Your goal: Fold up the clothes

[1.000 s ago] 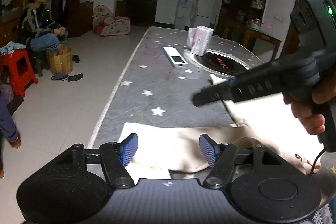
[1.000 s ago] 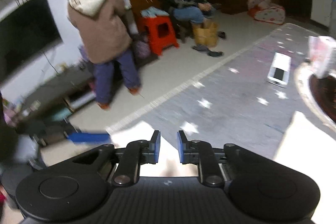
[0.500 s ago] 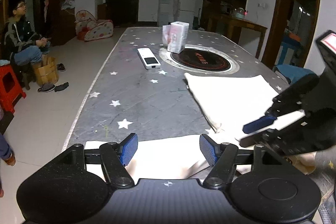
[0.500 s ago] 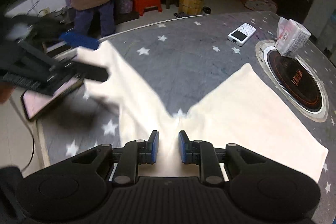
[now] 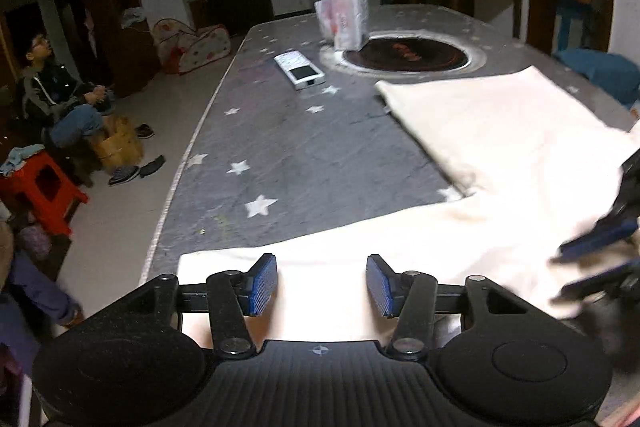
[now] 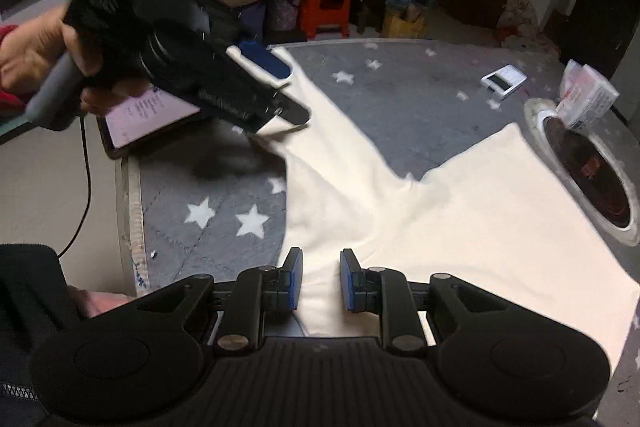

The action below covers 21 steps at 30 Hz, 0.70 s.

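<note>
Cream trousers [image 5: 500,155] lie flat on the grey star-patterned table, their two legs spread in a V [image 6: 440,211]. My left gripper [image 5: 322,285] is open, above the end of the near leg, with nothing between its pads. It also shows in the right wrist view [image 6: 276,95], over that leg's end. My right gripper [image 6: 321,279] is slightly open above the waist area and holds nothing. Its blue tips show blurred in the left wrist view [image 5: 596,259], at the right.
A white remote [image 5: 300,70], a tissue pack [image 5: 346,19] and a round black hotplate [image 5: 408,55] sit at the table's far end. A tablet [image 6: 148,119] lies at the near corner. People and a red stool [image 6: 324,7] are beside the table.
My right gripper has opened a little and drawn back over the waist. My left gripper has moved over the near leg's end. The trousers lie more spread out.
</note>
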Each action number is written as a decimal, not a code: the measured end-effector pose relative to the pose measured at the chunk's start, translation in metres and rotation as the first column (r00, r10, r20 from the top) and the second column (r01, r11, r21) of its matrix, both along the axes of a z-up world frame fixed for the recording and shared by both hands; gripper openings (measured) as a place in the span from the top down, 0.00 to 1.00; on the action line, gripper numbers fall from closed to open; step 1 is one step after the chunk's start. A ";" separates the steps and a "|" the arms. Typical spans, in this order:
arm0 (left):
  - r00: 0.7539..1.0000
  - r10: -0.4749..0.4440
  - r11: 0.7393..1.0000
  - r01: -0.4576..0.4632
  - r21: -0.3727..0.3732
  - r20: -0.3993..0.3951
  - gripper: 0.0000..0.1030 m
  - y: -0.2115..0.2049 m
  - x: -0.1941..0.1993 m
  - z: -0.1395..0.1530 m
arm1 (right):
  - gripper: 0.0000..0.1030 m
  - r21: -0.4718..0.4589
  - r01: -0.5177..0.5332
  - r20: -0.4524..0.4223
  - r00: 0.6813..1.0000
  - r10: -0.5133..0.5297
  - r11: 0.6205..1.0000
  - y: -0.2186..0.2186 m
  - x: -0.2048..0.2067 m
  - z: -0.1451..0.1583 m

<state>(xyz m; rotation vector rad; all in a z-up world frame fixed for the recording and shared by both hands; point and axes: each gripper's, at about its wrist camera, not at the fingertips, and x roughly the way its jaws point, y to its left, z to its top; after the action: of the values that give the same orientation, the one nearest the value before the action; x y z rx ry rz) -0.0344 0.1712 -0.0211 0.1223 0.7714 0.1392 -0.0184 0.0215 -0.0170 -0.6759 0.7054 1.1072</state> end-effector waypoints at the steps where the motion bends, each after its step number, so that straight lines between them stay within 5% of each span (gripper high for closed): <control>1: 1.000 0.005 1.000 -0.005 0.003 -0.008 0.48 0.001 0.002 -0.002 | 0.81 0.017 0.015 0.001 1.000 -0.015 1.000 -0.002 0.003 0.003; 6: 0.999 0.019 1.000 -0.019 0.004 -0.026 0.48 0.007 0.013 -0.007 | 0.81 0.092 0.115 -0.044 0.993 -0.112 0.989 0.000 0.021 0.001; 15: 0.998 0.067 0.995 -0.065 0.071 -0.022 0.48 0.014 0.033 -0.010 | 0.80 0.075 -0.024 -0.044 0.999 0.028 0.997 0.009 -0.015 -0.015; 21: 0.995 0.093 0.991 -0.090 0.097 -0.022 0.48 0.015 0.040 -0.009 | 0.74 0.133 0.088 -0.047 0.995 -0.083 0.987 -0.014 -0.001 0.004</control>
<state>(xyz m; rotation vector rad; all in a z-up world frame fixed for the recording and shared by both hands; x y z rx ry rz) 0.0056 0.1858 -0.0306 0.1801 0.7971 0.2625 -0.0195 0.0077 -0.0134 -0.5043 0.6826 1.0820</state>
